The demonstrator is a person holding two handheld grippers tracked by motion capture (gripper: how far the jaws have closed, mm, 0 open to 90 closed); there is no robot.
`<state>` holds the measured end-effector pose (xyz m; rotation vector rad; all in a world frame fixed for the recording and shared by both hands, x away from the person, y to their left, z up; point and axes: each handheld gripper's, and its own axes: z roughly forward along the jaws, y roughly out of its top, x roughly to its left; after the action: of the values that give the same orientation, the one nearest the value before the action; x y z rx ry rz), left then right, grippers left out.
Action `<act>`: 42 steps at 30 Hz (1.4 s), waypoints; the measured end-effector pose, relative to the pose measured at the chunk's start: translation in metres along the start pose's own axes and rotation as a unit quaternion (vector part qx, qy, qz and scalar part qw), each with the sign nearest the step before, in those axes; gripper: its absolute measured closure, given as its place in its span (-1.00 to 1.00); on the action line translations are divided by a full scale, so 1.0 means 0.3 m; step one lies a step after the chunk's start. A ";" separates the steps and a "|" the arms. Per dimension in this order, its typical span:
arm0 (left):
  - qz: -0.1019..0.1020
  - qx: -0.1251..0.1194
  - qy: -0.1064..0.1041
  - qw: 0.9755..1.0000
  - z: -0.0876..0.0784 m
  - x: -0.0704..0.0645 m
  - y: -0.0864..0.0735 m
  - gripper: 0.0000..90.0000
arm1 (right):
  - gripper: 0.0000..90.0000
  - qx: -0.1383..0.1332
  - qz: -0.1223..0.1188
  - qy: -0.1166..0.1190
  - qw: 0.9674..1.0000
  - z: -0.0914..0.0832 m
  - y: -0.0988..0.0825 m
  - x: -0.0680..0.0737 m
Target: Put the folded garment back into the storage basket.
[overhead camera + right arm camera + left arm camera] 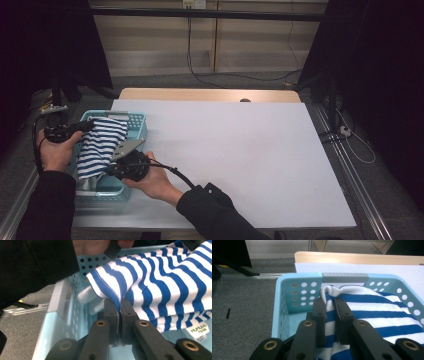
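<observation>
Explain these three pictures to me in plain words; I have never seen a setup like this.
A person at a table holds a hand-operated two-jaw tool in each hand. One picture looks down from above; the other two come from cameras riding on each tool, looking along its black jaws. On the table's left edge stands a light blue perforated basket. The left tool and the right tool are each shut on a fold of a blue-and-white striped garment, holding it over the basket. A label shows on the cloth.
</observation>
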<state>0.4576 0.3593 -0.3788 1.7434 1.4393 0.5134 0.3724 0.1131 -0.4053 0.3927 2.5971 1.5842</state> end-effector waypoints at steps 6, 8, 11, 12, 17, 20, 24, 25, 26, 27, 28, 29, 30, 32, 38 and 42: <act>0.007 0.015 0.003 1.000 0.032 -0.006 -0.014 0.79 | 0.92 0.007 0.006 -0.002 1.000 0.011 -0.026 -0.005; 0.011 0.019 0.003 1.000 0.038 -0.006 -0.016 0.79 | 0.92 0.007 0.006 -0.002 1.000 0.012 -0.028 -0.006; 0.015 0.026 0.007 1.000 0.050 -0.010 -0.021 0.79 | 0.92 0.008 0.005 -0.003 1.000 0.017 -0.034 -0.006; 0.018 0.030 0.007 0.999 0.052 -0.009 -0.022 0.79 | 0.92 0.011 0.003 -0.005 1.000 0.018 -0.036 -0.006; 0.017 0.043 0.009 0.999 0.069 -0.013 -0.028 0.79 | 0.92 0.011 0.006 -0.004 1.000 0.022 -0.040 -0.003; 0.022 0.044 0.012 0.999 0.075 -0.016 -0.026 0.78 | 0.92 0.010 0.010 -0.004 1.000 0.025 -0.041 -0.004; 0.032 0.057 0.019 0.998 0.092 -0.025 -0.027 0.78 | 0.91 0.013 0.013 -0.003 1.000 0.025 -0.041 -0.005; 0.032 0.059 0.022 0.998 0.095 -0.027 -0.027 0.78 | 0.91 0.013 0.013 -0.003 1.000 0.025 -0.041 -0.005; 0.037 0.060 0.020 0.997 0.099 -0.028 -0.027 0.78 | 0.91 0.015 0.012 -0.003 1.000 0.025 -0.040 -0.008; 0.038 0.066 0.020 0.997 0.099 -0.030 -0.026 0.78 | 0.91 0.015 0.012 -0.003 1.000 0.025 -0.040 -0.008; 0.043 0.066 0.024 0.997 0.103 -0.032 -0.026 0.78 | 0.91 0.017 0.009 -0.001 1.000 0.025 -0.040 -0.010; 0.045 0.062 0.029 0.997 0.106 -0.033 -0.026 0.78 | 0.91 0.017 0.012 0.001 1.000 0.026 -0.038 -0.012; 0.044 0.073 0.024 0.996 0.106 -0.032 -0.026 0.78 | 0.91 0.020 0.014 0.002 1.000 0.027 -0.036 -0.013; 0.045 0.077 0.032 0.996 0.112 -0.034 -0.028 0.78 | 0.91 0.021 0.012 0.001 1.000 0.028 -0.035 -0.014; 0.051 0.084 0.030 0.995 0.127 -0.035 -0.035 0.78 | 0.90 0.032 0.014 0.004 0.999 0.033 -0.029 -0.016; 0.049 0.091 0.039 0.994 0.133 -0.040 -0.036 0.78 | 0.90 0.037 0.012 0.005 0.999 0.035 -0.027 -0.018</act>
<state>0.4771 0.3356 -0.4090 1.9657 1.4986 0.5201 0.3784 0.1173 -0.4177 0.4232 2.6755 1.5043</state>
